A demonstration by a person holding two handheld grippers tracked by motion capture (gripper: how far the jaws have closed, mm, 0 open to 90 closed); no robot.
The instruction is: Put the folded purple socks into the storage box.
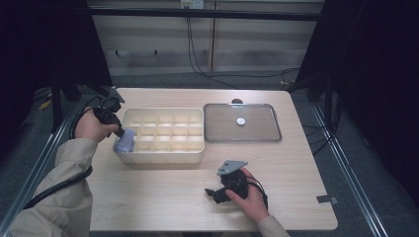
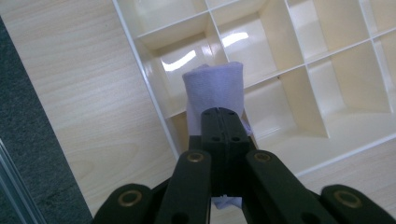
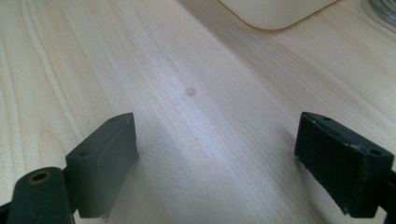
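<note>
Left tongs [image 2: 219, 122] pinching soft pale-lilac rolled cloth [image 2: 214, 91] at mid-fold over cream plastic divided box [image 2: 299, 158]; I'm gripping gently, light, squashy. Right tongs [image 3: 217, 158] spread, idling on counter [image 3: 196, 70].

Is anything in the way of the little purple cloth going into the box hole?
Nothing visible blocks it. The left gripper pinches the rolled purple cloth right above an empty compartment at the left end of the divider box; only the thin compartment walls surround it.
</note>
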